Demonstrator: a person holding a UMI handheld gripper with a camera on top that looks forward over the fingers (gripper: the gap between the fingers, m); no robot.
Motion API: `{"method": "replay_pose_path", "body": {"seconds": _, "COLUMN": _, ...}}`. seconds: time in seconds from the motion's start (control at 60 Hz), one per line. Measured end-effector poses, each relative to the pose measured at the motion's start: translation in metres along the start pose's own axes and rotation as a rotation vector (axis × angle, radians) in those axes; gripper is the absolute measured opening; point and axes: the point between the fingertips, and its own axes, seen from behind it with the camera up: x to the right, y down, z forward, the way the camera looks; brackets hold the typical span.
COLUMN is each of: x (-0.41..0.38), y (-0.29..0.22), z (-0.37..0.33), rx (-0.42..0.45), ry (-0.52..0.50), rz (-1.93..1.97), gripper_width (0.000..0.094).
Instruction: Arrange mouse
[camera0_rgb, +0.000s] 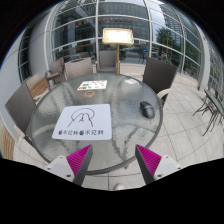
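The gripper (113, 160) was held wide open with nothing grasped; both pink pads (80, 157) were seen above the near rim of a round glass table (120, 125). The mouse (148, 110) was noted well beyond the fingers, toward the table's right side, resting on the glass. A white printed mat (84, 116) lay left of it. Chairs (156, 76) were ranged around the table.

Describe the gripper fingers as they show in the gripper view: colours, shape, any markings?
Two fingers show. Each bears a magenta pad on its inner face, tapering to a pointed, wedge-like tip; the right finger's pad matches it. The outer bodies behind the pads are pale grey or white. No cables, markings or sleeve are visible. The gripper is open, nothing between its fingers.
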Motion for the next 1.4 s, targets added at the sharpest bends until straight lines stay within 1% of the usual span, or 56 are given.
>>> {"method": "replay_pose_path", "body": {"seconds": 0.017, "x": 0.005, "y": -0.002, "z": 0.002, "rx": -0.019, "ry": 0.012, "rz": 0.002, "gripper_width": 0.0869}}
{"method": "replay_pose_path", "body": {"seconds": 0.033, "x": 0.02, "y": 0.008, "z": 0.011, "rx": -0.019, "ry": 0.019, "rz": 0.004, "gripper_width": 0.087}}
{"method": "replay_pose_path", "body": {"seconds": 0.117, "x": 0.064, "y": 0.015, "z": 0.038, "rx": -0.06, "ry": 0.065, "rz": 0.019, "gripper_width": 0.0868}}
{"method": "replay_pose_path", "body": {"seconds": 0.183, "x": 0.096, "y": 0.01, "z": 0.064, "rx": -0.064, "ry": 0.096, "rz": 0.028, "gripper_width": 0.0852}}
{"method": "replay_pose_path", "body": {"seconds": 0.2, "x": 0.102, "y": -0.005, "z": 0.063, "rx": -0.077, "ry": 0.103, "rz": 0.029, "gripper_width": 0.0853}}
{"method": "replay_pose_path", "body": {"seconds": 0.217, "x": 0.112, "y": 0.002, "z": 0.071, "rx": -0.069, "ry": 0.106, "rz": 0.028, "gripper_width": 0.0854}}
{"method": "replay_pose_path", "body": {"seconds": 0.267, "x": 0.129, "y": -0.006, "z": 0.089, "rx": -0.069, "ry": 0.117, "rz": 0.028, "gripper_width": 0.0852}}
{"method": "replay_pose_path", "body": {"seconds": 0.383, "x": 0.156, "y": -0.046, "z": 0.137, "rx": -0.049, "ry": 0.114, "rz": 0.024, "gripper_width": 0.0857}}
{"method": "replay_pose_path", "body": {"seconds": 0.467, "x": 0.162, "y": -0.075, "z": 0.173, "rx": -0.028, "ry": 0.109, "rz": 0.016, "gripper_width": 0.0857}}
{"method": "replay_pose_path", "body": {"seconds": 0.567, "x": 0.173, "y": -0.093, "z": 0.201, "rx": -0.023, "ry": 0.101, "rz": 0.014, "gripper_width": 0.0853}}
{"method": "replay_pose_path", "body": {"seconds": 0.6, "x": 0.173, "y": -0.097, "z": 0.211, "rx": -0.027, "ry": 0.103, "rz": 0.017, "gripper_width": 0.082}}
{"method": "replay_pose_path", "body": {"seconds": 0.65, "x": 0.177, "y": -0.101, "z": 0.218, "rx": -0.031, "ry": 0.107, "rz": 0.022, "gripper_width": 0.0743}}
{"method": "replay_pose_path", "body": {"seconds": 0.767, "x": 0.171, "y": -0.107, "z": 0.232, "rx": -0.025, "ry": 0.08, "rz": 0.033, "gripper_width": 0.0524}}
{"method": "replay_pose_path", "body": {"seconds": 0.783, "x": 0.17, "y": -0.107, "z": 0.232, "rx": -0.026, "ry": 0.078, "rz": 0.034, "gripper_width": 0.0476}}
{"method": "replay_pose_path", "body": {"seconds": 0.817, "x": 0.17, "y": -0.107, "z": 0.233, "rx": -0.036, "ry": 0.078, "rz": 0.027, "gripper_width": 0.0469}}
{"method": "replay_pose_path", "body": {"seconds": 0.883, "x": 0.17, "y": -0.104, "z": 0.232, "rx": -0.065, "ry": 0.085, "rz": 0.021, "gripper_width": 0.0404}}
{"method": "replay_pose_path", "body": {"seconds": 0.967, "x": 0.169, "y": -0.105, "z": 0.231, "rx": -0.108, "ry": 0.094, "rz": 0.023, "gripper_width": 0.0282}}
{"method": "replay_pose_path", "body": {"seconds": 1.033, "x": 0.165, "y": -0.111, "z": 0.224, "rx": -0.143, "ry": 0.095, "rz": 0.038, "gripper_width": 0.0279}}
{"method": "replay_pose_path", "body": {"seconds": 1.1, "x": 0.16, "y": -0.149, "z": 0.211, "rx": -0.091, "ry": 0.109, "rz": 0.043, "gripper_width": 0.028}}
{"method": "replay_pose_path", "body": {"seconds": 1.167, "x": 0.143, "y": -0.202, "z": 0.173, "rx": 0.0, "ry": 0.12, "rz": 0.049, "gripper_width": 0.028}}
{"method": "replay_pose_path", "body": {"seconds": 1.217, "x": 0.12, "y": -0.247, "z": 0.149, "rx": 0.066, "ry": 0.105, "rz": 0.06, "gripper_width": 0.028}}
{"method": "replay_pose_path", "body": {"seconds": 1.3, "x": 0.072, "y": -0.295, "z": 0.108, "rx": 0.164, "ry": 0.08, "rz": 0.046, "gripper_width": 0.0282}}
{"method": "replay_pose_path", "body": {"seconds": 1.4, "x": -0.002, "y": -0.316, "z": 0.068, "rx": 0.222, "ry": 0.019, "rz": 0.037, "gripper_width": 0.028}}
